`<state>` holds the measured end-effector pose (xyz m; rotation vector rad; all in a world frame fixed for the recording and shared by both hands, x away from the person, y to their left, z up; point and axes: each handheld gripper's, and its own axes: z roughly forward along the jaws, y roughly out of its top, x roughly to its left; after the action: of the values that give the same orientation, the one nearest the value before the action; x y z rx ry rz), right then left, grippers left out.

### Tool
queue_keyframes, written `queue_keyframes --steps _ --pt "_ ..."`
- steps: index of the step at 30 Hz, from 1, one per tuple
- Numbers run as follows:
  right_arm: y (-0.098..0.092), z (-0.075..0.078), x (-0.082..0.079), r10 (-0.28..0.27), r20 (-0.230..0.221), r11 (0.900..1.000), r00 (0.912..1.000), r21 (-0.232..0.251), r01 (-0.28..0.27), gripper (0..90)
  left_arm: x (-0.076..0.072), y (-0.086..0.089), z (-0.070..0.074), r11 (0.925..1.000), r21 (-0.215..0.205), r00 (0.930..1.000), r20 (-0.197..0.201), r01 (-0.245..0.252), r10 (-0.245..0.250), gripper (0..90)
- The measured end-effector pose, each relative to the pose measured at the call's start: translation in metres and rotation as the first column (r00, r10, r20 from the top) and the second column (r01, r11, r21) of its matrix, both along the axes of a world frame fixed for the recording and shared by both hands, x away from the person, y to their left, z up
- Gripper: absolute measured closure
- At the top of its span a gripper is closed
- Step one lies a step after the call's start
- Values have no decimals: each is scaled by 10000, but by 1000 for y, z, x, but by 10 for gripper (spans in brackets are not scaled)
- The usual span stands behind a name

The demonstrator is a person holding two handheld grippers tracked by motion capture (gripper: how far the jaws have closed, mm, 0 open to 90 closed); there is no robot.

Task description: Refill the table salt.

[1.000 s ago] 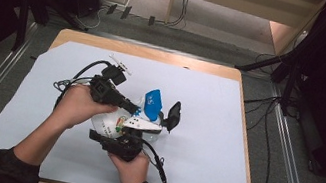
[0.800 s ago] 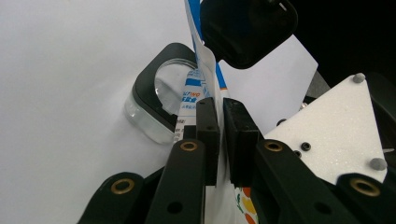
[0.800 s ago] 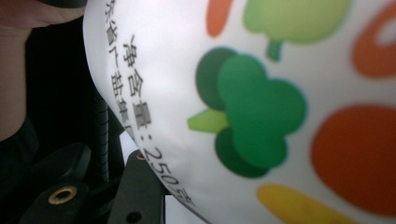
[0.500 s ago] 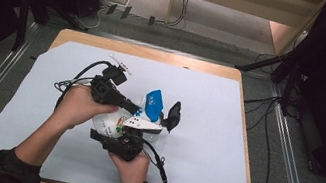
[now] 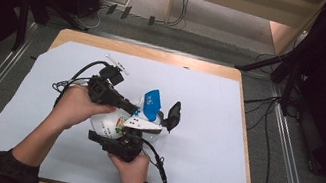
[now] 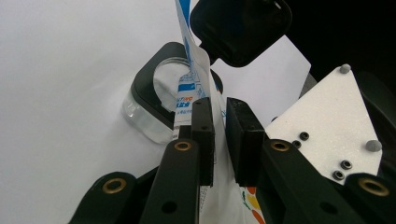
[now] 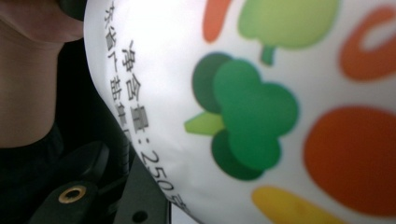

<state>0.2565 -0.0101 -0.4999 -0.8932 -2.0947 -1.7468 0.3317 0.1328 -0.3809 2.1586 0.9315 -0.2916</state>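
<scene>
Nothing has moved: left hand-held gripper (image 6: 219, 135) pinches the pouch (image 6: 198, 79) top, clear jar (image 6: 156, 109) just behind it.

Almost nothing is different from the earlier pictures. The one change is at the left tongs (image 6: 219, 140): their jaws have just been opening a little. The thin upper edge of the white printed bag (image 6: 198, 79) stands between them, and a narrow gap shows beside it at the right jaw, while the left jaw lies against the film.
</scene>
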Motion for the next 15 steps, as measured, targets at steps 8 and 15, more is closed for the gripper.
queue_keyframes --steps 8,15 --pt "-1 1 0 52 -40 9998 10000 -185 -53 673 1 -2 -3 9999 -75 9999 -50 -133 132 835" --pt "-3 1 2 22 -156 9997 9999 -235 -26 674 2 -3 -4 9996 -63 9995 -142 -284 283 841"
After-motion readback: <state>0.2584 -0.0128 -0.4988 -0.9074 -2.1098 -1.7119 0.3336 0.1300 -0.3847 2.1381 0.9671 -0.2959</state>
